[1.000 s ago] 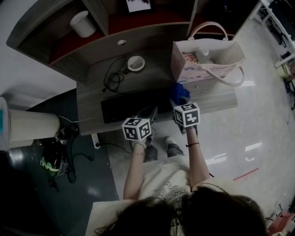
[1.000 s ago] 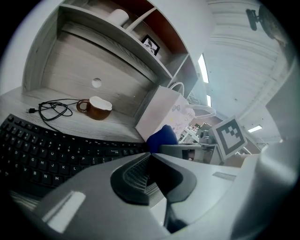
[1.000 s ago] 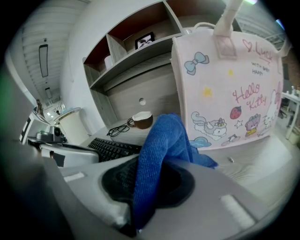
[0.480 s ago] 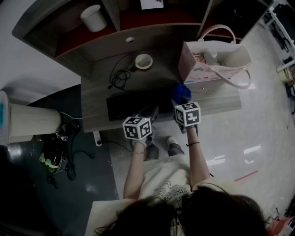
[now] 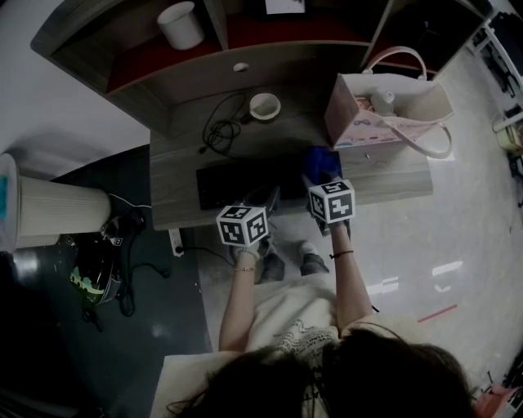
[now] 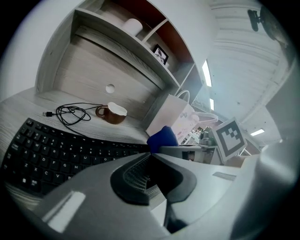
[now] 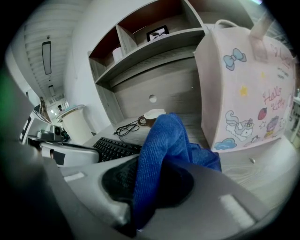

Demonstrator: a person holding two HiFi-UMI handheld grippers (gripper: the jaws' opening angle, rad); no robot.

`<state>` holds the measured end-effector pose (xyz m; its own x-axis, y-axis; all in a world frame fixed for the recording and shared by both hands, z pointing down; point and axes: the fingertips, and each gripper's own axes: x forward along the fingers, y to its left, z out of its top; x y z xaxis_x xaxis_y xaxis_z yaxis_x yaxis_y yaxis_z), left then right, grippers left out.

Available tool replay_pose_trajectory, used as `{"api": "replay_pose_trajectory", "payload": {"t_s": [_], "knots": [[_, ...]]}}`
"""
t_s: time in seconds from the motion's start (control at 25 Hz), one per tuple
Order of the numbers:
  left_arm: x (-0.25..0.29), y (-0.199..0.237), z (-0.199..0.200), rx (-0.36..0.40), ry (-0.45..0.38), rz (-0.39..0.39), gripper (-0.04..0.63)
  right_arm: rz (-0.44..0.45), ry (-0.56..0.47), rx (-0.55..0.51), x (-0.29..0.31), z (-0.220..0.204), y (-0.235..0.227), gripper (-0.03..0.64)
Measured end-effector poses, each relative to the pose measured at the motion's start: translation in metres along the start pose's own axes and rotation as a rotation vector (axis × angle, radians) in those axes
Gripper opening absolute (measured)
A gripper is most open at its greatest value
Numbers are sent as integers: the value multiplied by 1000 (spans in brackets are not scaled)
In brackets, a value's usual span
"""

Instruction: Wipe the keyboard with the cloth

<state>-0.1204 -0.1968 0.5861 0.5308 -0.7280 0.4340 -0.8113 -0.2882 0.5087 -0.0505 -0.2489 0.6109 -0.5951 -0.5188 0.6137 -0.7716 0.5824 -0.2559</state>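
Observation:
A black keyboard [image 5: 237, 181] lies along the front of the grey desk [image 5: 176, 200]; it also shows in the left gripper view [image 6: 51, 154] and the right gripper view [image 7: 115, 147]. My right gripper [image 5: 317, 184] is shut on a blue cloth [image 5: 321, 163] at the keyboard's right end. The cloth [image 7: 161, 150] bunches up out of the right gripper [image 7: 150, 187]. My left gripper [image 5: 265, 198] hovers over the keyboard's front edge. The left gripper [image 6: 151, 157] is shut with nothing in it. The cloth [image 6: 162, 138] shows just beyond it.
A brown cup [image 5: 264, 106] and a coiled black cable [image 5: 219, 126] lie behind the keyboard. A pink printed tote bag [image 5: 384, 118] stands at the desk's right end. A white pot [image 5: 181, 24] sits on the shelf above. Cables and a power strip [image 5: 173, 242] lie on the floor at left.
The desk has slid lower and to the right in the head view, so both grippers now reach a little farther over it. The cloth stays held in the right gripper.

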Motion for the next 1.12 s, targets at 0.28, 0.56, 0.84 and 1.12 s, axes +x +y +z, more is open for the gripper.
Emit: {"api": "replay_pose_trajectory", "payload": {"t_s": [0.28,0.56,0.84,1.12], "knots": [[-10,11,1,-1,-4,7,5,4,0,-2,6,1,12,60],[-19,20,2,2,-7,8,5,5,1,-6,13,1,25,60],[-27,30,4,0,-9,7,5,2,-3,-4,17,1,34,58],[-35,37,4,2,-10,7,5,-1,-3,-7,21,1,45,60]]}}
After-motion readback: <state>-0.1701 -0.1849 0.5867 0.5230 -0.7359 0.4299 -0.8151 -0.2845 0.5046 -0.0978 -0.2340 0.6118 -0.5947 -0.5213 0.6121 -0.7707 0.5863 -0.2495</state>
